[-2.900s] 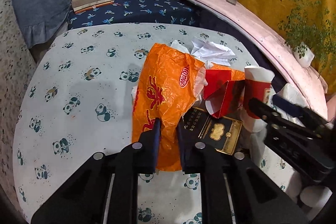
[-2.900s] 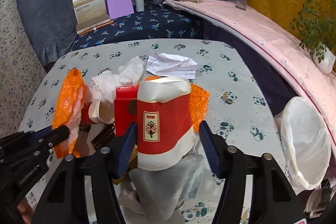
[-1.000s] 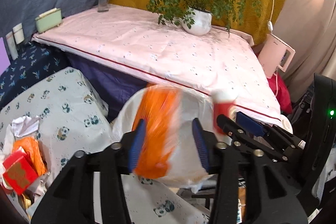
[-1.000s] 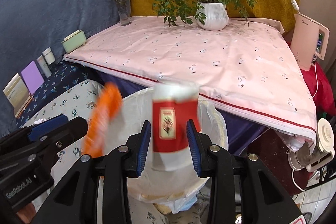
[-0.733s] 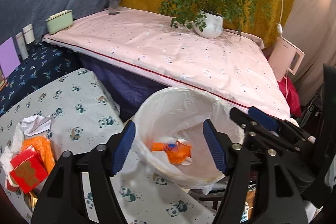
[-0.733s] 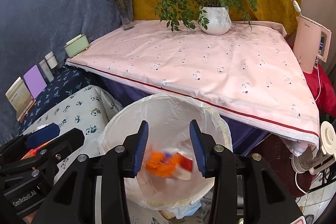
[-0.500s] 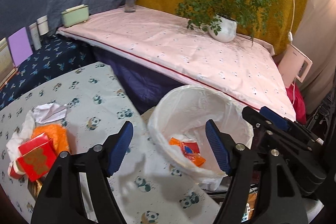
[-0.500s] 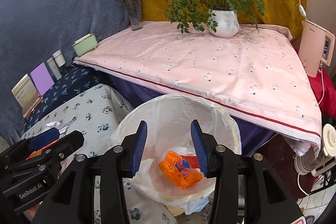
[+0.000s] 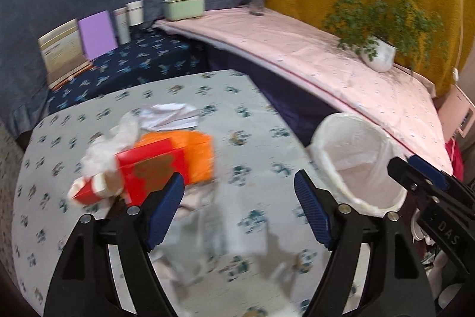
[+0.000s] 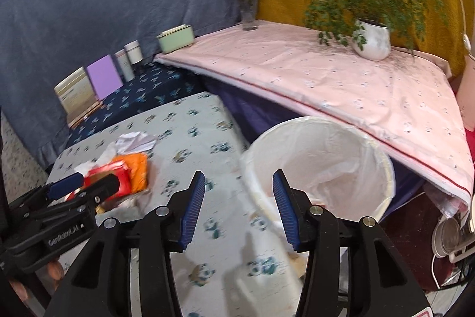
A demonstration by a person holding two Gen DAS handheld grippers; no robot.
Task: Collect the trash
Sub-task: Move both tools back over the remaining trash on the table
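Both my tongs, the left gripper (image 9: 239,208) and the right gripper (image 10: 239,208), have just been opening and stand wide with nothing between them. Remaining trash, a red carton (image 9: 139,171) on an orange bag (image 9: 199,156) with crumpled tissue (image 9: 101,150), lies far left on the panda-print table (image 9: 255,115); the lined bin (image 10: 320,165) sits right. I judge I should straddle the carton squarely and close firmly before lifting.

A home: cloth-covered tables (image 9: 258,121), potted plant (image 10: 371,39), flower vase (image 10: 248,9).
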